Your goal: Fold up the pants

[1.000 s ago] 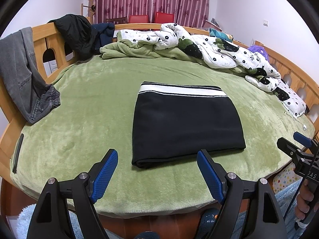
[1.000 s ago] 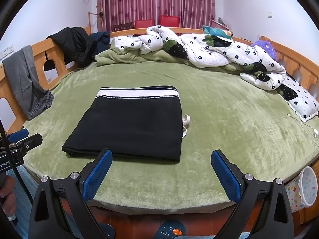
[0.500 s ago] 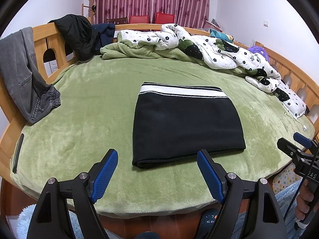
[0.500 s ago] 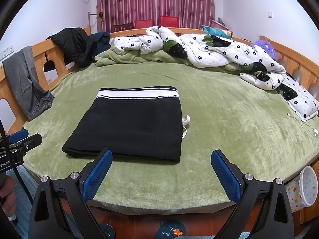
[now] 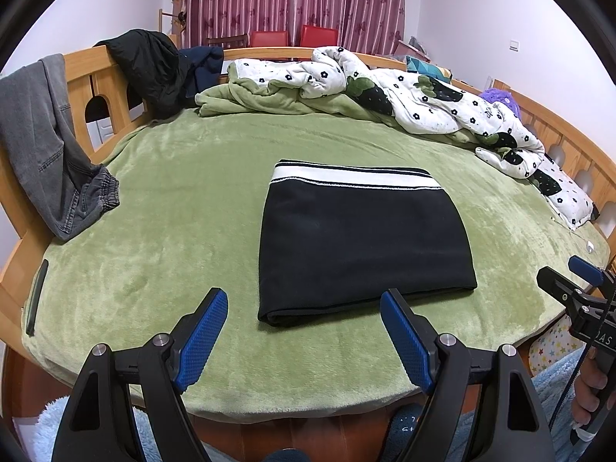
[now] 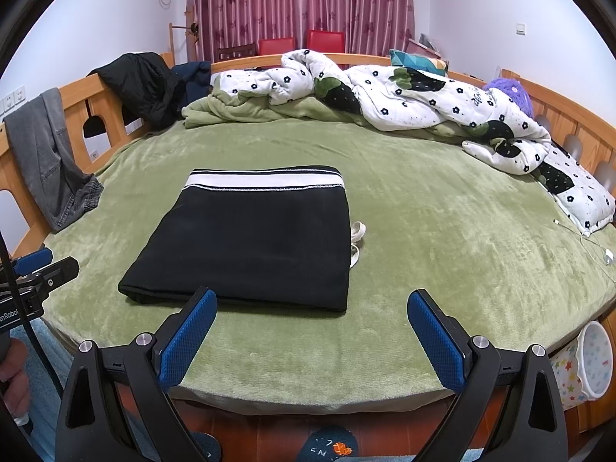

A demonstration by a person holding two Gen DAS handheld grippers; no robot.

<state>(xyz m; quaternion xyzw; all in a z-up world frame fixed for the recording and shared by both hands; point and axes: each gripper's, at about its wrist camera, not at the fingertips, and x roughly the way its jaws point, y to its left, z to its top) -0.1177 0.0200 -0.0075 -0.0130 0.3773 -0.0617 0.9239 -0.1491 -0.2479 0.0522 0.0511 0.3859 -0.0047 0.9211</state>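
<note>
Left tool [image 5: 304, 310]: black frame, blue ribbed pads spread wide; released, nothing between them; held off the near edge of the bed, above the green cover; also seen at the left margin of the right wrist view [image 6: 38, 265]
Right tool [image 6: 312, 312]: same build; pads wide apart, grasping nothing; off the near bed edge, right of the pants; its tip shows at the right margin of the left wrist view [image 5: 569, 277]
Pants: black knit pants with a white-striped waistband [image 5: 362, 238] [image 6: 250, 242]; folded into a flat rectangle; lying on the bed just beyond both tools, touching neither; waistband at the far side
Drawstring: pale cord ends [image 6: 357, 238] poking out at the right edge of the fold
Bed cover: green plush blanket [image 5: 173, 231]; carries the pants
Far side: white flower-print quilt [image 6: 404, 96], bunched along the back and right
Left rail: grey denim jeans [image 5: 42, 146] draped over the wooden bed frame [image 5: 84, 73]; black jacket [image 5: 150, 65] further along
</note>
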